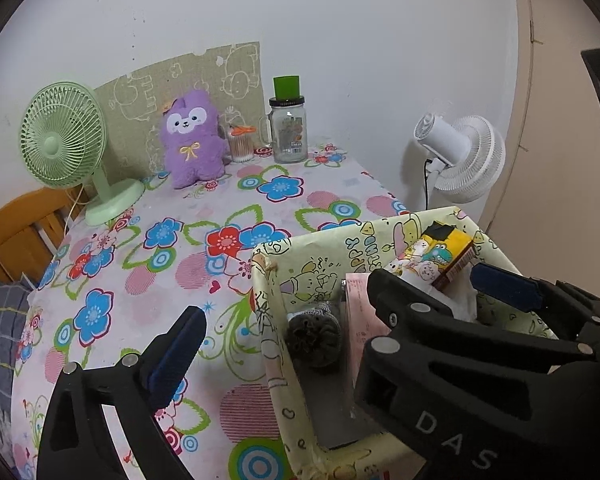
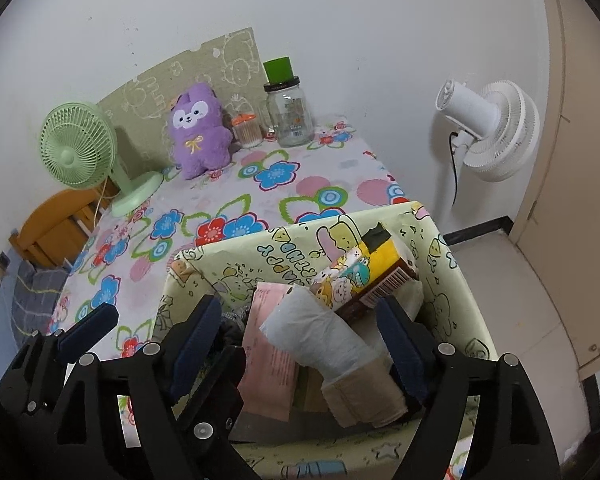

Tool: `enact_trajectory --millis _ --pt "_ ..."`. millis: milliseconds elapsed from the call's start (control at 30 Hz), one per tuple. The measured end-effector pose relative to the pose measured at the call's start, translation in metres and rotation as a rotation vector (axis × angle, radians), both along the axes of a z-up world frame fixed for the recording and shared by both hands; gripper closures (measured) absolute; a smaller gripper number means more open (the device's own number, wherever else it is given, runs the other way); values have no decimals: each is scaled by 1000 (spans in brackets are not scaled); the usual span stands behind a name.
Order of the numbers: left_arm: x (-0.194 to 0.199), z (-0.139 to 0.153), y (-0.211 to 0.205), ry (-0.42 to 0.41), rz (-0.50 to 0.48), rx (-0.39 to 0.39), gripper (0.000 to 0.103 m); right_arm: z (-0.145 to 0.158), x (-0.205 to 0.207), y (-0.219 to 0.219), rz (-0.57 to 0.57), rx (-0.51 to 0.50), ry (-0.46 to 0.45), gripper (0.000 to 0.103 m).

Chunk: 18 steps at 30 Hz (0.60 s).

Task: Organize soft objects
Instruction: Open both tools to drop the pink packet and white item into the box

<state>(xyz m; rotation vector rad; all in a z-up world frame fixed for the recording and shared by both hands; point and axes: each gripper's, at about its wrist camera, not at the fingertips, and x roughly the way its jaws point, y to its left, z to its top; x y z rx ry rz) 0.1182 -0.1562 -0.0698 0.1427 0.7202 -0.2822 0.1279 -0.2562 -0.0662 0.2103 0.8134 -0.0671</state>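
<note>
The right gripper [image 2: 304, 320] is spread wide over the basket [image 2: 452, 280], around a tissue roll [image 2: 320, 332], seemingly without pinching. The left gripper [image 1: 284, 340] is also spread; the plush toy [image 1: 192, 136] sits by the wall.

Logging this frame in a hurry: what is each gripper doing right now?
Left gripper: open, jaws spread across the storage box wall, holding nothing.
Right gripper: open, jaws either side of the white roll, not clamping it.

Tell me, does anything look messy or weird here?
Yes. In the box, a tissue roll and a yellow packet lie tilted and piled on each other, sticking up over the rim. The plush sits upright.
</note>
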Motion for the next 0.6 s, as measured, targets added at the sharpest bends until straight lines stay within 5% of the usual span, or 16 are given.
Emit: enact_trajectory --millis 600 --pt "-33 20 32 -55 11 -45 0 27 -38 31 -18 -83 -72 10"
